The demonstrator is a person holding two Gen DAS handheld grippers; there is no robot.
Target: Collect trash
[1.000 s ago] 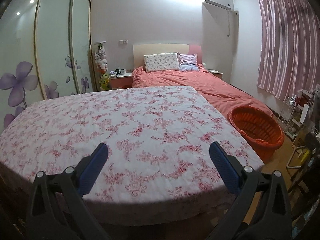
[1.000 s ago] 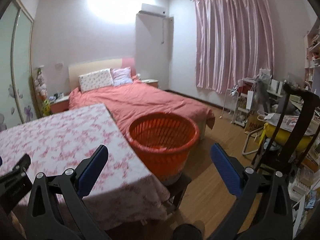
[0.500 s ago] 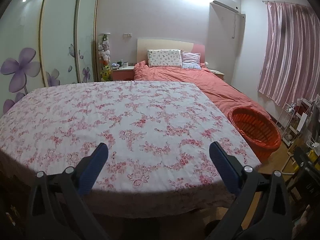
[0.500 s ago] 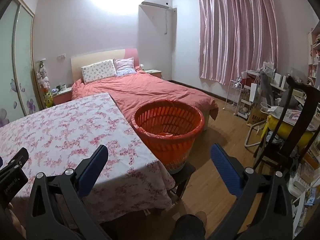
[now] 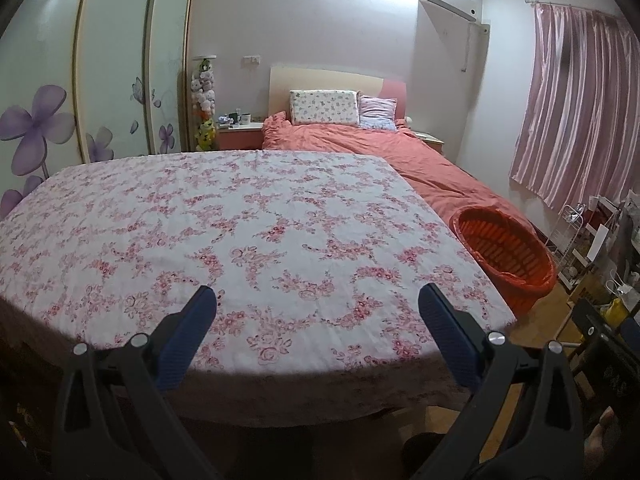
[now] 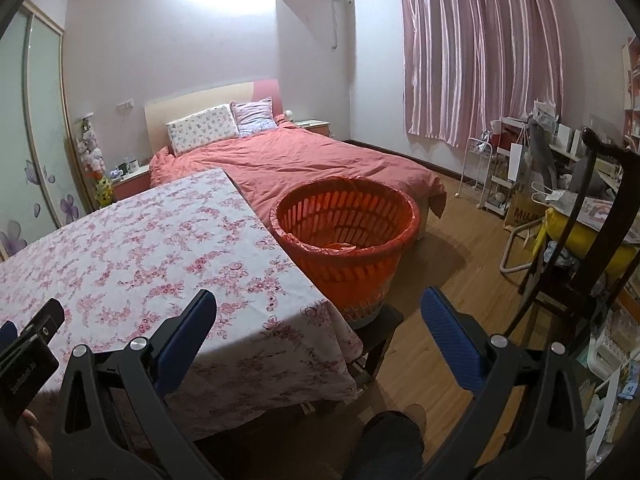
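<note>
Both views have risen and drawn back since a second ago, so the desk (image 5: pixel 280 220) under its pink-flowered white cloth shows more of its top. No trash lies on it. The left claw (image 5: pixel 316 320) and right claw (image 6: pixel 318 320) gape wide, holding nothing. Ahead of the right claw, slightly left, the round orange slatted plastic basket (image 6: pixel 346 236) sits on a dark stool touching the desk's edge, something orange inside. Collecting looks finished or paused. Readable writing: "MUJI" on a brown paper bag (image 6: pixel 524 212), far right.
</note>
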